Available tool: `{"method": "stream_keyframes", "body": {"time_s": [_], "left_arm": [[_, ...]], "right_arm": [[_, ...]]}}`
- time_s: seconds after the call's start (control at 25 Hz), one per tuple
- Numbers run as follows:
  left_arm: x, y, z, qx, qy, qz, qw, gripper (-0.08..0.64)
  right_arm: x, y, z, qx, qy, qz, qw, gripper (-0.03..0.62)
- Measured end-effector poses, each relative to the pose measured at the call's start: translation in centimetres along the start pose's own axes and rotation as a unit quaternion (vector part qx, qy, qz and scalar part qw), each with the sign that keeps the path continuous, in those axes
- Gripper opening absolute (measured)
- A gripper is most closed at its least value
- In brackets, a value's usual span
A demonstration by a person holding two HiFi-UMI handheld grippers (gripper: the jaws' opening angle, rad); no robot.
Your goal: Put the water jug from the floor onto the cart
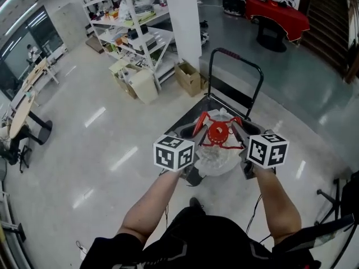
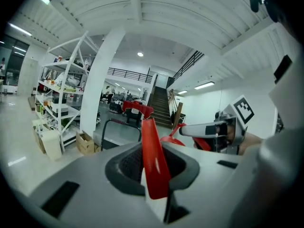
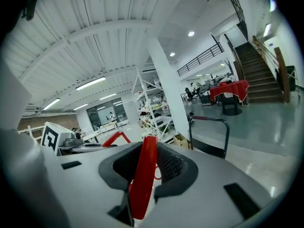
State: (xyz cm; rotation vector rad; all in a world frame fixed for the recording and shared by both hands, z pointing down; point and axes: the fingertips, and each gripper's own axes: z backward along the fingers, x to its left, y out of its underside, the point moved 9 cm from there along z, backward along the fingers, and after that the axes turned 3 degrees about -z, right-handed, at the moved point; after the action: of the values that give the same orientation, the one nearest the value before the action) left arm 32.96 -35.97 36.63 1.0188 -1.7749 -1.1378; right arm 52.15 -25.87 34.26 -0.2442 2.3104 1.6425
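A clear water jug (image 1: 216, 157) with a red cap (image 1: 217, 132) and red handle straps hangs between my two grippers, above the floor at the near end of the black cart (image 1: 188, 119). My left gripper (image 1: 196, 132) is shut on the left red strap (image 2: 153, 156). My right gripper (image 1: 239, 132) is shut on the right red strap (image 3: 144, 172). In the left gripper view the right gripper (image 2: 213, 129) shows across the jug. The right gripper view shows the left gripper (image 3: 71, 145) the same way. The jug's body is hidden in both gripper views.
The cart's upright push handle (image 1: 236, 56) stands at its far end. Cardboard boxes (image 1: 189, 77) and white shelving (image 1: 134, 32) sit beside a white pillar (image 1: 182, 15) to the left. A red-draped table (image 1: 277, 13) and stairs lie beyond. Glossy floor surrounds the cart.
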Motion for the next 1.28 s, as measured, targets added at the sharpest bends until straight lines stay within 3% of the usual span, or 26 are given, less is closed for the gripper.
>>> {"method": "stream_keyframes", "body": {"time_s": [0.2, 0.44, 0.8, 1.08, 1.28], "left_arm": [[5.7, -2.6, -3.5, -0.001, -0.025, 0.001, 0.9997, 0.052], [12.6, -4.0, -6.6, -0.007, -0.088, 0.024, 0.9958, 0.051], [20.7, -4.4, -11.1, -0.011, -0.2, 0.078, 0.9767, 0.052], [25.0, -1.2, -13.0, 0.004, -0.224, 0.123, 0.9669, 0.051], [28.9, 2.5, -14.4, 0.024, -0.231, 0.143, 0.9621, 0.051]], "right_arm": [[-2.0, -3.3, -7.6, 0.015, -0.022, 0.01, 1.0, 0.087], [-4.3, -6.1, -17.1, 0.035, -0.078, 0.012, 0.996, 0.087], [-7.4, -9.6, -30.7, 0.094, -0.177, 0.045, 0.979, 0.087], [-8.5, -7.1, -37.0, 0.131, -0.194, 0.041, 0.971, 0.087], [-9.1, -3.6, -41.5, 0.167, -0.183, 0.041, 0.968, 0.087]]}}
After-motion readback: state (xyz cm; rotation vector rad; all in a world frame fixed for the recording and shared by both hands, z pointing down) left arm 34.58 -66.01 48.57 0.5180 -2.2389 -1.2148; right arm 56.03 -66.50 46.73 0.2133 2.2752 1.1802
